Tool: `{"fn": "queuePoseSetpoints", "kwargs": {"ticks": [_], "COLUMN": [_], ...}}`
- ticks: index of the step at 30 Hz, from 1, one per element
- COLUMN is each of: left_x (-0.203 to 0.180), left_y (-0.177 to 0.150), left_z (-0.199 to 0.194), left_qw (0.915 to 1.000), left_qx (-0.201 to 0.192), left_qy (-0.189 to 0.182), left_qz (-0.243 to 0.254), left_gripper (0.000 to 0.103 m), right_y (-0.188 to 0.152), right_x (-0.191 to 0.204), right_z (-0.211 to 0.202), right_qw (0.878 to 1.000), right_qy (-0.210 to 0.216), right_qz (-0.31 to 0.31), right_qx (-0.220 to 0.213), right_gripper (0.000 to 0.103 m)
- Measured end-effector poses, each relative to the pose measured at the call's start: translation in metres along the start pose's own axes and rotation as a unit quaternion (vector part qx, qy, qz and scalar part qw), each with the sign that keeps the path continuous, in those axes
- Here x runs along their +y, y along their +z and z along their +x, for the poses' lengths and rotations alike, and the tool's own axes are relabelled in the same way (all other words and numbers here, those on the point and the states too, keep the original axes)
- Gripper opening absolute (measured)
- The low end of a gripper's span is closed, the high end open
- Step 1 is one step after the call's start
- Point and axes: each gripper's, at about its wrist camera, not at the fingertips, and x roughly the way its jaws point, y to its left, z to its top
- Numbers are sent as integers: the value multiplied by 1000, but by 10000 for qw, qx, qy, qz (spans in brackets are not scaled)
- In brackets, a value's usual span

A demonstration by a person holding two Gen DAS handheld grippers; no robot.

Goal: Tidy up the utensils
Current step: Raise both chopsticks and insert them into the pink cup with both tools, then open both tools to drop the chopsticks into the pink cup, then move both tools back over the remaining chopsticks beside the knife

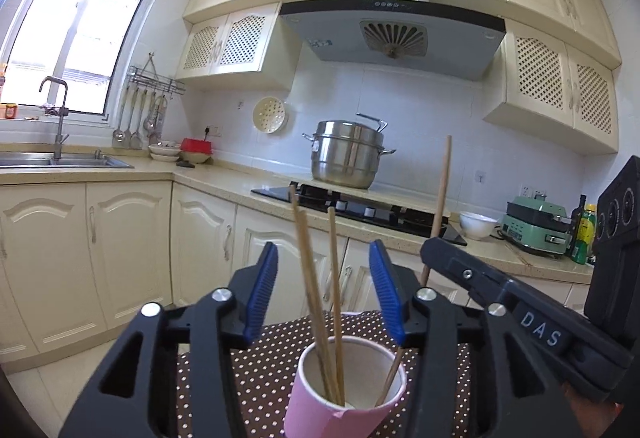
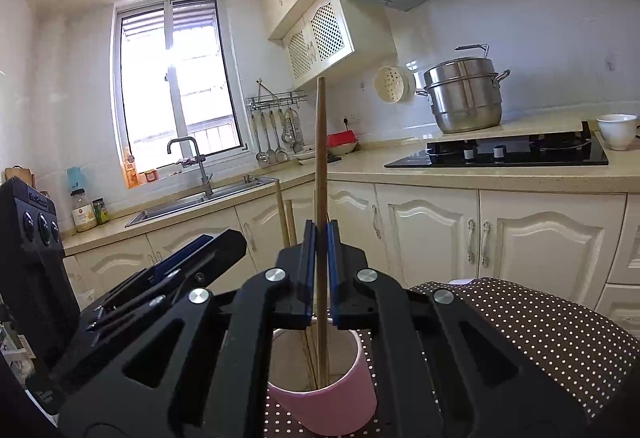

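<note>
Chopsticks: three thin wooden sticks (image 1: pixel 316 290) are standing tilted inside the pink paper cup (image 1: pixel 344 390), their upper ends leaning toward the left of the left wrist view.
Fourth chopstick: one more stick (image 2: pixel 321 206) is standing nearly upright, its lower end resting inside the cup and its middle being squeezed by the right tool.
Cup: it is sitting upright on a brown cushion with white dots (image 1: pixel 264 366), near the cushion's front edge in both views.
Left tool (image 1: pixel 326 292): its blue pads are standing apart on either side of the three sticks, touching none of them.
Right tool (image 2: pixel 321 270): its blue pads are pressing together on the fourth chopstick, above the cup's rim.
Bench: the kitchen counter (image 1: pixel 224 176) behind is carrying a steel pot (image 1: pixel 346 154) on a black hob (image 1: pixel 360 206), with a sink (image 1: pixel 64 160) under the window.
</note>
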Motion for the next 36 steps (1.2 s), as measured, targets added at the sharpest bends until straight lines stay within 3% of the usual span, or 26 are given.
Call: {"fn": "queuePoseSetpoints", "kwargs": {"ticks": [3, 8, 17, 19, 21, 23, 30, 36], "left_x": [-1, -5, -3, -3, -2, 1, 10, 26], "left_y": [2, 5, 7, 7, 7, 8, 4, -23], "left_z": [-7, -18, -33, -37, -41, -46, -63, -70], "left_qw": [9997, 9977, 9953, 9947, 9940, 9935, 9877, 9689], "left_qx": [158, 394, 706, 752, 801, 866, 1363, 2350], "left_qy": [183, 506, 627, 662, 713, 723, 770, 691], "left_qz": [46, 237, 200, 230, 209, 153, 8, -360], "left_gripper": [60, 65, 70, 71, 71, 71, 72, 72], "right_y": [-2, -9, -12, -12, -12, -12, -14, -32], "right_x": [4, 8, 17, 19, 18, 16, 16, 15], "right_z": [-3, -5, -14, -17, -21, -26, -46, -59], "right_qw": [10000, 9998, 9992, 9989, 9988, 9988, 9976, 9923], "right_qy": [-50, -138, -267, -317, -365, -372, -451, -529], "right_qz": [-54, -46, -82, -77, -10, 44, 24, -74], "right_qx": [29, 118, 300, 330, 335, 317, 523, 1113], "right_gripper": [6, 6, 8, 14, 36, 47, 56, 61]}}
